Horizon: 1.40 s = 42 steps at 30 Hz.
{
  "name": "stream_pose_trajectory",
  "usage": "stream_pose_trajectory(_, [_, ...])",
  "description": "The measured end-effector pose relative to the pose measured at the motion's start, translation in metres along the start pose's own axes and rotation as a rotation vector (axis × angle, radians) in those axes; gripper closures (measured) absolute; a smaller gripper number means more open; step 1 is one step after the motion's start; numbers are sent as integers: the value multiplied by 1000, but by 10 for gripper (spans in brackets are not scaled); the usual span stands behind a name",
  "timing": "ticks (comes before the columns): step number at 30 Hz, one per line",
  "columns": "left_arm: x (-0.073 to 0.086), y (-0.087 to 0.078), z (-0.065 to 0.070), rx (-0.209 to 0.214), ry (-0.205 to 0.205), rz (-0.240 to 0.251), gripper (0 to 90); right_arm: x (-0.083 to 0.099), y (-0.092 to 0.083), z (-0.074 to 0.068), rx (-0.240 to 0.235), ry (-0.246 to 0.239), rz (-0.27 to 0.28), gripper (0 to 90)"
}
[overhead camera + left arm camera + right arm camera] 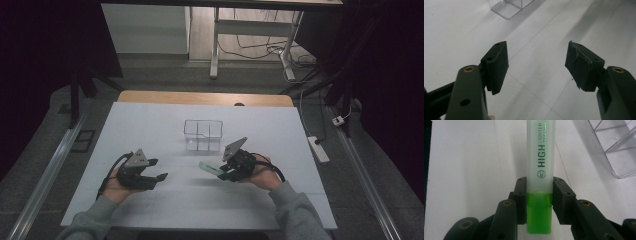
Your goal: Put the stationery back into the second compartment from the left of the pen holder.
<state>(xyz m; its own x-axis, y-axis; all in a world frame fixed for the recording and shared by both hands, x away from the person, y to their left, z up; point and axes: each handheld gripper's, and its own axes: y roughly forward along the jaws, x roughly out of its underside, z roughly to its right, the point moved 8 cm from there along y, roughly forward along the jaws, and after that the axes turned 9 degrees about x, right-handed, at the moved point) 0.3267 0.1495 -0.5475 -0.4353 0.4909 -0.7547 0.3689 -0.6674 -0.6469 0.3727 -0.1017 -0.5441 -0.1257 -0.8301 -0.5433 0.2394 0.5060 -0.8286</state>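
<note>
A green highlighter [540,170] with a pale frosted barrel and a bright green cap sits between the pads of my right gripper [539,195], which is shut on it near the cap. In the high view that gripper [226,173] holds the highlighter [210,168] low over the white table, pointing left, just in front of the clear box [202,135]. My left gripper [156,170] hovers at the front left with its jaws wide apart. In its own view the left gripper [536,65] has only bare table between its pads.
The clear plastic box [616,147] has inner dividers and stands at the table's middle. Its corner [510,8] shows at the top of the left gripper view. The white table surface [150,125] ends in a wooden strip [205,98] at the back. A power strip [318,149] lies on the floor at right.
</note>
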Motion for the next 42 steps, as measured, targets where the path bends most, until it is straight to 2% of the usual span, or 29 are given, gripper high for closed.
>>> stream_pose_trajectory(7, [-12,2,7,10,31,6,347,-3,6,-4,-9,0,-24,663])
stream_pose_trajectory(9, [-17,3,11,19,44,9,346,-5,8,-5,-12,-17,-26,663])
stream_pose_trajectory(12, [-24,6,16,29,69,1,342,-8,11,-7,-18,-16,-39,663])
stream_pose_trajectory(17, [-36,13,23,31,103,-13,334,-12,16,-9,-22,-43,-53,664])
stream_pose_trajectory(21, [-45,19,30,50,129,-31,322,-15,19,-12,-29,-29,-67,664])
stream_pose_trajectory(22, [-47,21,32,55,136,-38,321,-16,21,-11,-29,-49,-60,663])
stream_pose_trajectory(23, [-48,23,33,62,143,-50,320,-15,20,-14,-38,-24,-72,664])
stream_pose_trajectory(25, [-50,29,35,74,156,-69,314,-17,23,-14,-39,-44,-59,663])
stream_pose_trajectory(26, [-52,32,36,81,171,-90,310,-17,23,-15,-45,-36,-73,664])
stream_pose_trajectory(28, [-54,37,38,97,187,-118,304,-18,25,-16,-46,-50,-70,663])
stream_pose_trajectory(34, [-62,57,43,129,265,-204,309,-21,27,-20,-64,-60,-82,664])
stream_pose_trajectory(37, [-63,66,47,151,306,-247,327,-22,27,-21,-73,-72,-84,663])
stream_pose_trajectory(42, [-59,76,51,199,352,-305,373,-22,29,-25,-89,-106,-90,663])
